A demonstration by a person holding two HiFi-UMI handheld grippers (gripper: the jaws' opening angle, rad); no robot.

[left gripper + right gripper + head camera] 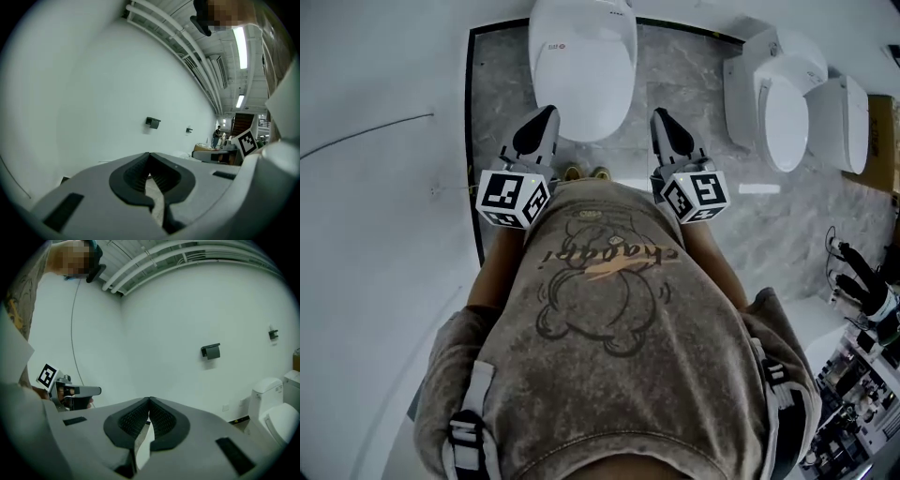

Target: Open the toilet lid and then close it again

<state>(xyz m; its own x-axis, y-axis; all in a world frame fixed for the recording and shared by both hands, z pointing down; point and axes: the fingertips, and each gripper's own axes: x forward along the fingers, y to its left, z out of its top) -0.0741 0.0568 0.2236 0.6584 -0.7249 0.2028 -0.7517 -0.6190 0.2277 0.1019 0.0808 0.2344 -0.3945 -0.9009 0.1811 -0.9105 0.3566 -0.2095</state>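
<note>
A white toilet (581, 61) with its lid down stands straight ahead of me on the grey tiled floor. My left gripper (546, 114) hovers just short of the lid's front left edge, apart from it, with its jaws shut and empty. My right gripper (660, 117) hangs to the right of the lid's front, also shut on nothing. In the left gripper view the left gripper (149, 154) points up at a white wall. The right gripper (149, 401) in its own view faces the wall too.
Two more white toilets (783, 103) stand at the right; one toilet (276, 413) also shows low right in the right gripper view. A white wall runs along the left. Equipment clutters the lower right corner (862, 375). My own torso fills the bottom of the head view.
</note>
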